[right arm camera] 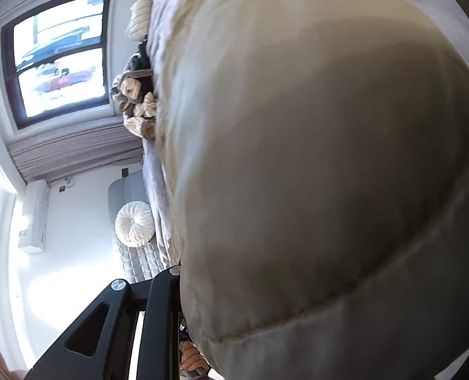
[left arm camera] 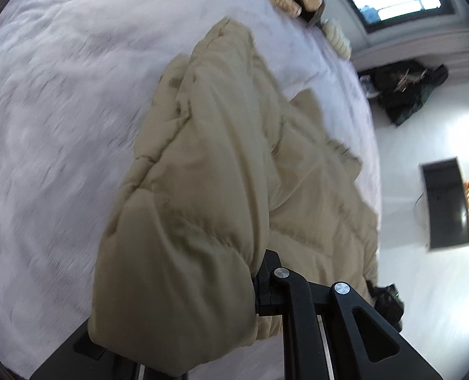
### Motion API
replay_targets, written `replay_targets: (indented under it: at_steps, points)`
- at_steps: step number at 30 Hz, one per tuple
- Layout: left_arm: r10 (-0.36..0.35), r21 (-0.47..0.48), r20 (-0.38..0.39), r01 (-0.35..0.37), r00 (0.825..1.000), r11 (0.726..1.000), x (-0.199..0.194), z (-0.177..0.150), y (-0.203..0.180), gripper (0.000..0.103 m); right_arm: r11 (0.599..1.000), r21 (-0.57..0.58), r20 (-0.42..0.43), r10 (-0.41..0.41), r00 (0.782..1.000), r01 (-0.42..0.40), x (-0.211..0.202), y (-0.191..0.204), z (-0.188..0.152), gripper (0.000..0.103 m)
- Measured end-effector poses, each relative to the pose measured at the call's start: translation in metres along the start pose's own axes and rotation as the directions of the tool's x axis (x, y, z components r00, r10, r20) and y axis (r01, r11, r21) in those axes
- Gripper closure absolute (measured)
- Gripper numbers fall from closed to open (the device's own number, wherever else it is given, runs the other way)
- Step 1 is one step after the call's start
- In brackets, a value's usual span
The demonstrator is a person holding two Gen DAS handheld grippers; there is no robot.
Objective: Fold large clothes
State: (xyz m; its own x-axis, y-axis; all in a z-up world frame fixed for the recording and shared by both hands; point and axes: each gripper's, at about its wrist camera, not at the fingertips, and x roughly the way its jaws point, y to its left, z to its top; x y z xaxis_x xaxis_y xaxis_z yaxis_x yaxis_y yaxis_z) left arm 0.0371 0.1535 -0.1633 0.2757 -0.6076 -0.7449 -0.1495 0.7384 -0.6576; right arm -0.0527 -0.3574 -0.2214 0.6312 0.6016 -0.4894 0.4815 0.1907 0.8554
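Jaws of the left gripper (left arm camera: 259,288) are clamped on a thick edge of the beige quilted puffer jacket (left arm camera: 221,164), which trails ahead of them across the pale lilac bed cover (left arm camera: 50,101). Those of the right gripper (right arm camera: 183,297) are mostly buried under the same padded cloth (right arm camera: 313,174), ballooning just ahead of them; they seem pinched on it, though the pads are hidden. Judging by the lifted bulk, a fold is being carried over. Doing it well means keeping both grips firm and level, moving together so the edge stays straight, and laying it down squarely before letting go.
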Motion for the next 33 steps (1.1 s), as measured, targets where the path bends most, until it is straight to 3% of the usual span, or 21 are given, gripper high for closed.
replay_targets:
  at_steps: [6,9,13,15,17,21,24,30,31,33]
  points:
    - [0.089,0.05,-0.041,-0.087,0.995,0.995,0.002,-0.009,-0.007,0.086,0.994,0.048,0.025,-0.097,0.995,0.096,0.0,-0.016,-0.01,0.06]
    - [0.121,0.08,-0.052,-0.117,0.991,0.99,0.001,-0.009,-0.023,0.086,0.992,0.047,0.045,-0.123,0.991,0.12,-0.005,-0.004,-0.018,0.06]
    - [0.217,0.099,-0.048,-0.212,0.975,0.972,-0.008,-0.01,-0.034,0.056,0.983,0.056,0.054,-0.178,0.983,0.175,-0.017,0.009,-0.036,0.051]
    - [0.244,0.107,-0.037,-0.239,0.969,0.965,-0.016,-0.012,-0.037,0.055,0.974,0.047,0.055,-0.223,0.973,0.221,-0.017,0.024,-0.044,0.038]
    - [0.274,0.12,-0.036,-0.268,0.961,0.956,-0.023,-0.016,-0.04,0.055,0.953,-0.009,0.046,-0.301,0.952,0.302,-0.025,0.034,-0.061,0.034]
    - [0.318,0.141,-0.02,-0.312,0.948,0.94,-0.042,-0.025,-0.037,0.055,0.916,-0.105,0.025,-0.387,0.922,0.388,-0.03,0.053,-0.08,0.034]
    - [0.312,0.136,-0.009,-0.308,0.95,0.942,-0.056,-0.027,-0.031,0.055,0.906,-0.162,0.004,-0.396,0.918,0.391,-0.026,0.075,-0.08,0.034]
    - [0.356,0.164,0.034,-0.357,0.934,0.92,-0.072,-0.026,-0.033,0.055,0.859,-0.305,-0.021,-0.438,0.899,0.412,0.015,0.12,-0.091,0.034]
    - [0.361,0.164,0.036,-0.362,0.932,0.918,-0.073,-0.025,-0.034,0.053,0.847,-0.328,-0.022,-0.449,0.893,0.417,0.022,0.125,-0.093,0.034]
    - [0.365,0.167,0.033,-0.365,0.93,0.916,-0.072,-0.022,-0.037,0.035,0.826,-0.362,-0.021,-0.47,0.883,0.431,0.035,0.134,-0.094,0.029]
